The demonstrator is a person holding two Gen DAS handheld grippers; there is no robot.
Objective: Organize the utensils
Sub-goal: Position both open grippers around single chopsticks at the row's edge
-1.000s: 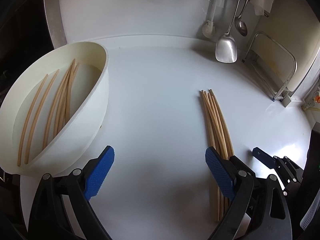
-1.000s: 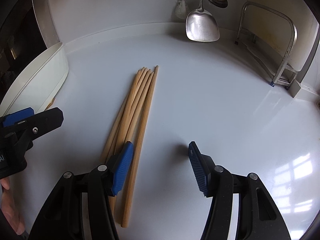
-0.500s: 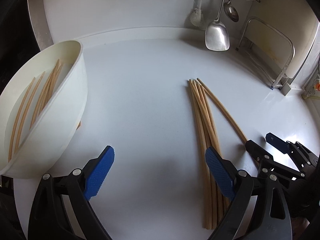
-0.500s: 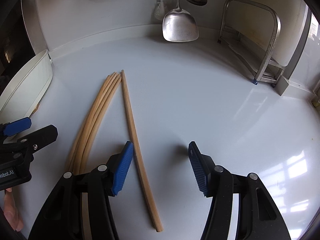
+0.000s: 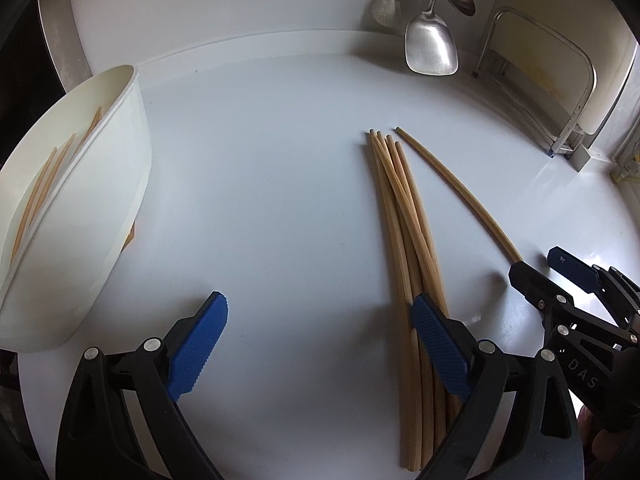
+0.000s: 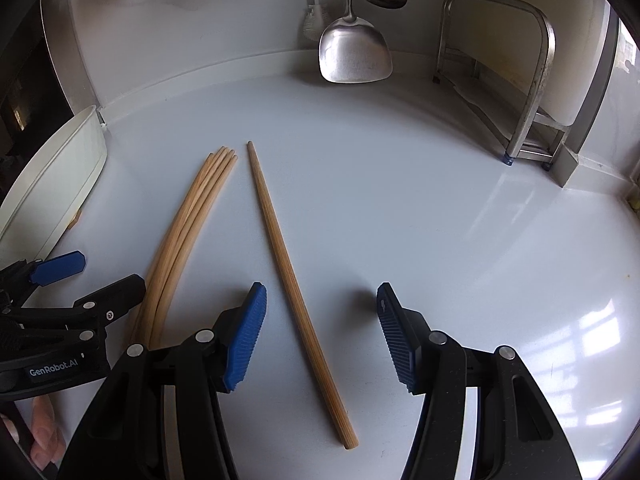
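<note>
One chopstick (image 6: 292, 280) lies alone on the white surface (image 6: 440, 220) between the released jaws of the right gripper (image 6: 322, 336), untouched. The remaining bundle of chopsticks (image 5: 404, 248) lies just beside it, passing under one blue pad of the left gripper (image 5: 320, 344), whose jaws are also spread and grasp nothing. More chopsticks rest in the white tub (image 5: 120, 184) at the surface's left edge.

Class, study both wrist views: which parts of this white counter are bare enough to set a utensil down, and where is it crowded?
Bare: the wide stretch between the white tub and the bundle of chopsticks, and the counter between the single chopstick and the metal rack. Crowded: where the bundle, the single chopstick, the left gripper and right gripper meet.
</note>
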